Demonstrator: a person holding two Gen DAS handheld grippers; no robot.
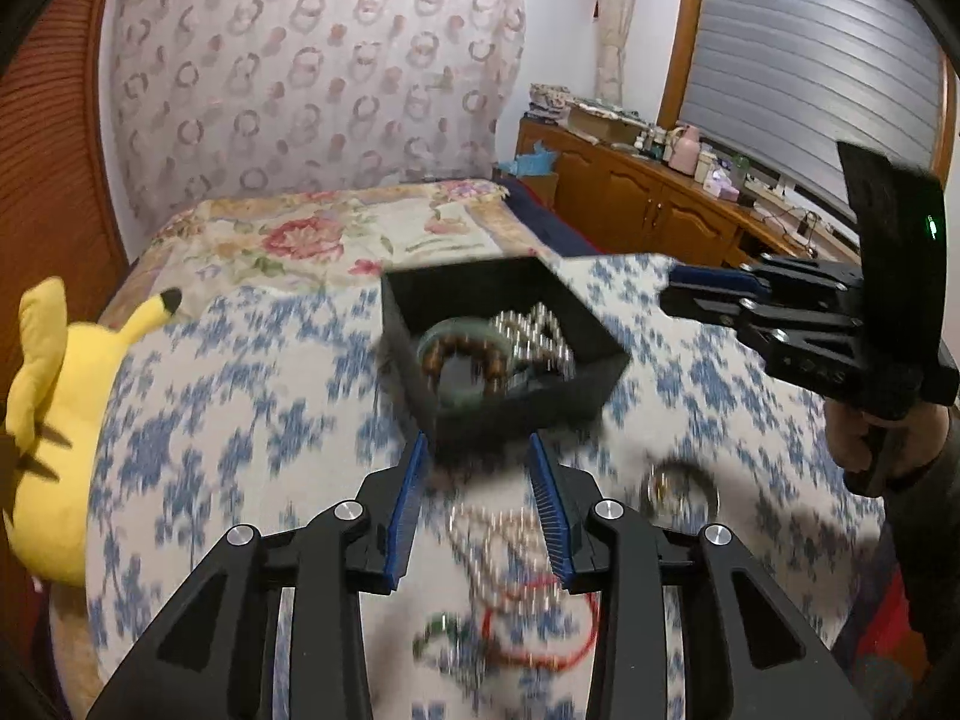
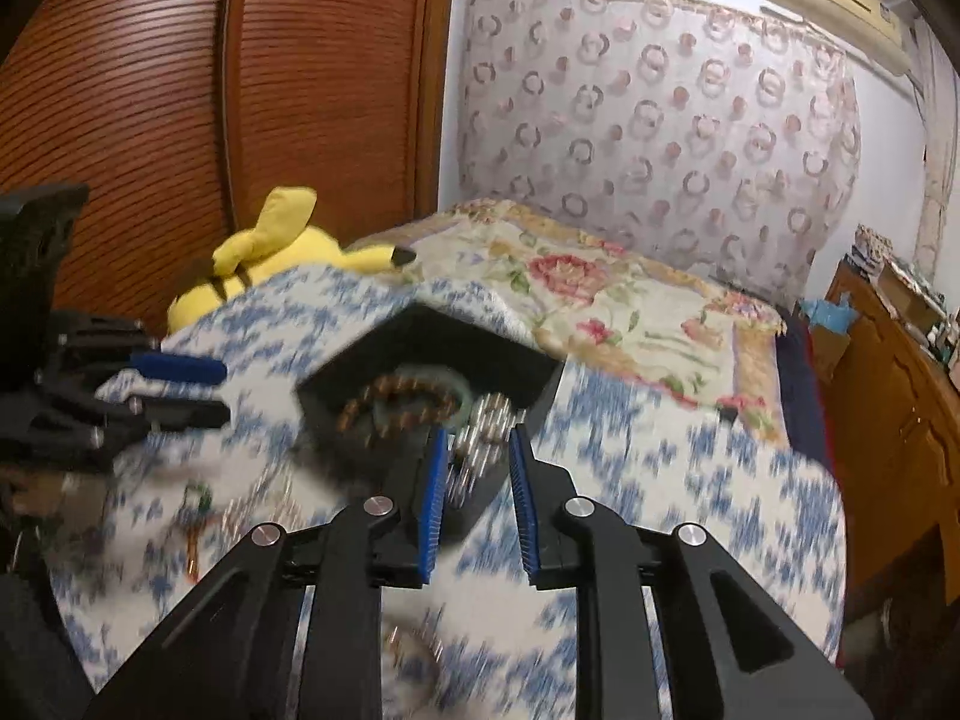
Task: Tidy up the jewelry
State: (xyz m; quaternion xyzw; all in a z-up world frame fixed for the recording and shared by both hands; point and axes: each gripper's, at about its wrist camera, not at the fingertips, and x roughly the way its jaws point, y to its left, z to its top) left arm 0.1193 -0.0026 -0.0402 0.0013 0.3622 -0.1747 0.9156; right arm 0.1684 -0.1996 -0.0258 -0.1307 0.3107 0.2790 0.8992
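A black open box sits on the blue-and-white cloth and holds a green bangle, a brown bead bracelet and silver bead chains. My left gripper is open and empty, just short of the box. Under it lie a silver bead necklace, a red cord and a green bead piece. A silver ring-shaped piece lies to its right. My right gripper is open and empty over the box, and shows at the right of the left wrist view.
A yellow plush toy lies at the left edge of the bed. A floral quilt covers the far end. A wooden cabinet with clutter stands to the right. A wooden wardrobe is on the left.
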